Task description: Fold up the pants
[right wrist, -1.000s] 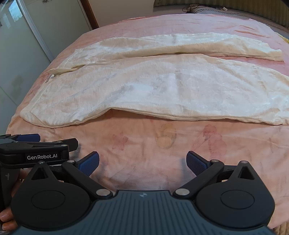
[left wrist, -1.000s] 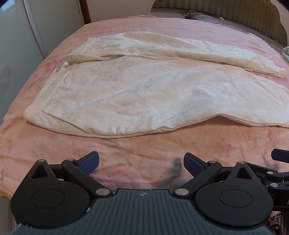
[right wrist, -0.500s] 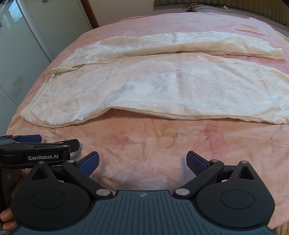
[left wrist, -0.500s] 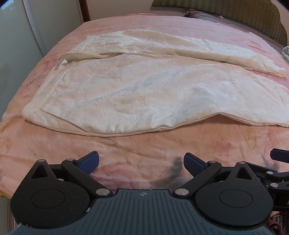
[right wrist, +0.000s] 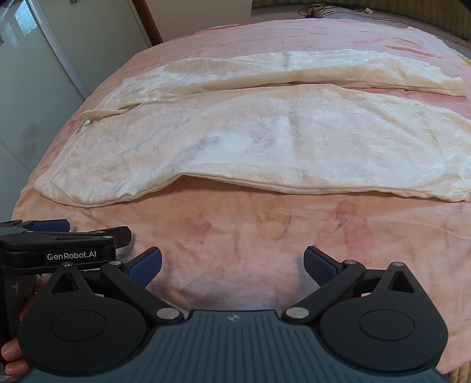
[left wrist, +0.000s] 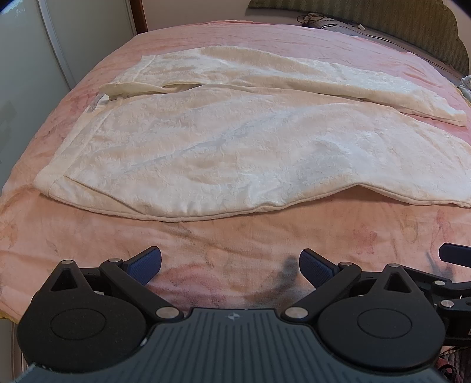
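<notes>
Cream fleece pants (left wrist: pixel 235 141) lie flat on a pink blanket (left wrist: pixel 235 244), waistband at the left, both legs running to the right; they also show in the right wrist view (right wrist: pixel 265 141). My left gripper (left wrist: pixel 230 263) is open and empty, above the blanket just short of the pants' near edge. My right gripper (right wrist: pixel 232 265) is open and empty, also above the blanket short of the near leg. The left gripper shows at the left of the right wrist view (right wrist: pixel 59 235).
A white wardrobe (right wrist: pixel 44 73) stands to the left of the bed. A green headboard (left wrist: pixel 382 17) and cables lie at the far side. The blanket's left edge (left wrist: pixel 11 188) drops off close to the waistband.
Both grippers have crept a little forward toward the pants, which look slightly closer. The pants have not moved and both grippers stay open.
</notes>
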The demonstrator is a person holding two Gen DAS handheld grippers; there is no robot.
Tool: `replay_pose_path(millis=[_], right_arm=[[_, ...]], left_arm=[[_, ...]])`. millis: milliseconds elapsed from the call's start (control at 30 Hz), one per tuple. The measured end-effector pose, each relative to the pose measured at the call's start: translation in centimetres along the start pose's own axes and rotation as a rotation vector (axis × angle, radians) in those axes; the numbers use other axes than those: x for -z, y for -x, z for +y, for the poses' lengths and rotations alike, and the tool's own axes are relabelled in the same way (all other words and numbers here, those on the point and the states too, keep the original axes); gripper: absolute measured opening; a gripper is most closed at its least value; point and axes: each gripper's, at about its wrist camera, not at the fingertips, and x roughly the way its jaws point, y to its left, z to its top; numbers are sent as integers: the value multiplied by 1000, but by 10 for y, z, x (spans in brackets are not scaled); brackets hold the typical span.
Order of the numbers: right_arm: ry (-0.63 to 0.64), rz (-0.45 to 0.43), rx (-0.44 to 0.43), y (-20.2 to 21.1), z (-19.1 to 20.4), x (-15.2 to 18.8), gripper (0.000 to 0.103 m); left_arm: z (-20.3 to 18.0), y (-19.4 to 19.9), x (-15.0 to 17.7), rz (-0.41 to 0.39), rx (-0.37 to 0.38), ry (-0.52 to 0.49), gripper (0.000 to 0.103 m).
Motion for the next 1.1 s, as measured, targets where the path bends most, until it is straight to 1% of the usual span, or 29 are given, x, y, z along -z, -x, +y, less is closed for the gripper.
replay_pose_path(millis=[367,433,500,633,733,800,833,867,900,933,967,1033,1067,1100], right_arm=[[1,4,-4,-1,0,0,103],[6,1,-9,-1,1,-2,103],[24,-26,-32,3,1,-8,103],[95,-180,-96,18,1,-36,103],[197,-316,-133,26,6,-68,103],[296,-505,-172,35,9,-90,103],[351,-628,-172,38,10,-99,103],[410,-717,-166,36,11,-106,103],[485,-777,-162,28,12,-116,103],[551,-771,-166,14,14,-132,103],[582,-699,-166,-4,17,-154,103],[551,-492,-151,-45,22,-201,103],[521,-413,-175,-68,22,-225,103],[515,-365,-228,-86,22,-244,103]], left_arm=[[0,0,1,2,6,-3,101],[2,2,-1,-16,2,3,101],[6,8,-6,-52,6,12,102],[17,13,-23,-109,-35,17,102],[32,10,-39,-132,-61,39,102],[45,6,-48,-143,-55,63,102],[50,4,-53,-149,-55,73,102],[56,1,-57,-155,-57,84,102],[61,-2,-61,-160,-61,93,102],[66,-5,-66,-163,-67,101,102],[71,-9,-71,-163,-72,109,102],[82,-18,-82,-159,-81,123,102],[86,-23,-89,-155,-85,131,102],[92,-27,-95,-152,-88,141,102]])
